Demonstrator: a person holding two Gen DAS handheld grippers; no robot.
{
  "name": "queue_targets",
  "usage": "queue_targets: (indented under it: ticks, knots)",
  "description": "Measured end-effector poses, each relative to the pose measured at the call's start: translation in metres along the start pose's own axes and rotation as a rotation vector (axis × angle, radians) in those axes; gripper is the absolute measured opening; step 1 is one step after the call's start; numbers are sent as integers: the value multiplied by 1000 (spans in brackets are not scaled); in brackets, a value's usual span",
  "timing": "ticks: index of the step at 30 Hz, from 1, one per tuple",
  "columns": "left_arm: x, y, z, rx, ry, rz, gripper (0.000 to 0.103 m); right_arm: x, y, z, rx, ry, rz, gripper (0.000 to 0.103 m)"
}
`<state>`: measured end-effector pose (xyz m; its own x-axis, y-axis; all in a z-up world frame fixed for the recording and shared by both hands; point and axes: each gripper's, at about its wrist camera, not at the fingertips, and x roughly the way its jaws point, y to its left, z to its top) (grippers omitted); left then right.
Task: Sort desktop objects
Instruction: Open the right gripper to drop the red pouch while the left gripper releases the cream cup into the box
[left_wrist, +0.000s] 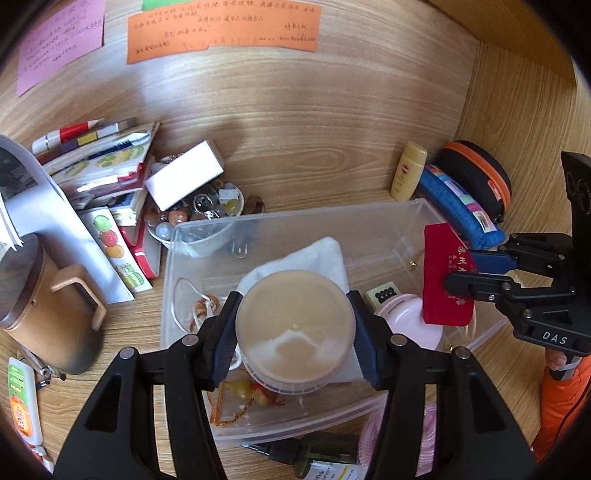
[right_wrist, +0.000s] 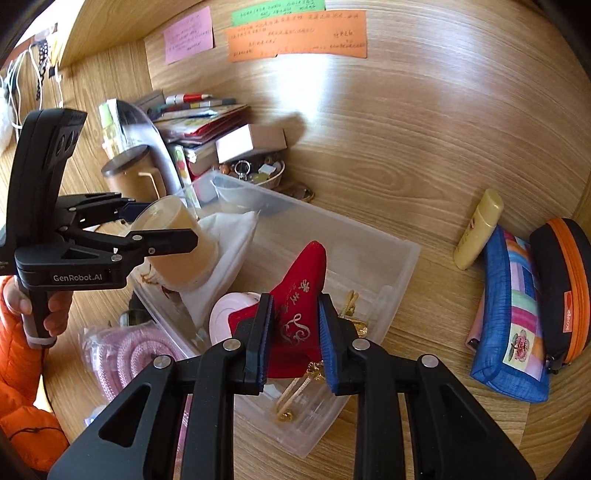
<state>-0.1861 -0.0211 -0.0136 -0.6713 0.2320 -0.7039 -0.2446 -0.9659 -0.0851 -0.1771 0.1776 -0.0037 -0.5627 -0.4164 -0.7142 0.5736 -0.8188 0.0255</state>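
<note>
While left tongs (left_wrist: 295, 325) clamp the jar (left_wrist: 293, 325), only the right view shows right tongs (right_wrist: 295, 332) pinching the red pouch (right_wrist: 299, 314).

We find open desk (right_wrist: 424, 155) right of the clear bin (right_wrist: 402, 258), up to the yellow bottle (right_wrist: 478, 229) and blue pouch (right_wrist: 513, 325). The bin's left half is crowded by a white cloth (left_wrist: 314, 254) and pink case (left_wrist: 410, 317); books (left_wrist: 110, 162), trinket bowl (left_wrist: 199, 218) and mug (left_wrist: 48, 306) block the left.
</note>
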Motion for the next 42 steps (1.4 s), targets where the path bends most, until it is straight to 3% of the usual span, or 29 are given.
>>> queue_targets:
  ticks: [15, 24, 31, 35, 37, 42]
  knots:
    - [5, -8, -3, 30, 17, 12, 55, 6, 13, -7, -62, 44, -3, 25]
    - [2, -14, -2, 44, 13, 16, 55, 7, 15, -7, -74, 47, -7, 36]
    - [-6, -15, -2, 40, 2, 35, 55, 0, 16, -5, -70, 9, -10, 55]
    - [-15, -10, -2, 18, -12, 44, 57, -2, 14, -2, -61, -6, -7, 71]
    - [-22, -7, -2, 9, -23, 59, 69, -3, 14, -1, -59, -18, -6, 72]
    - [-45, -4, -6, 5, -65, 102, 76, -6, 15, 2, -57, -38, 5, 76]
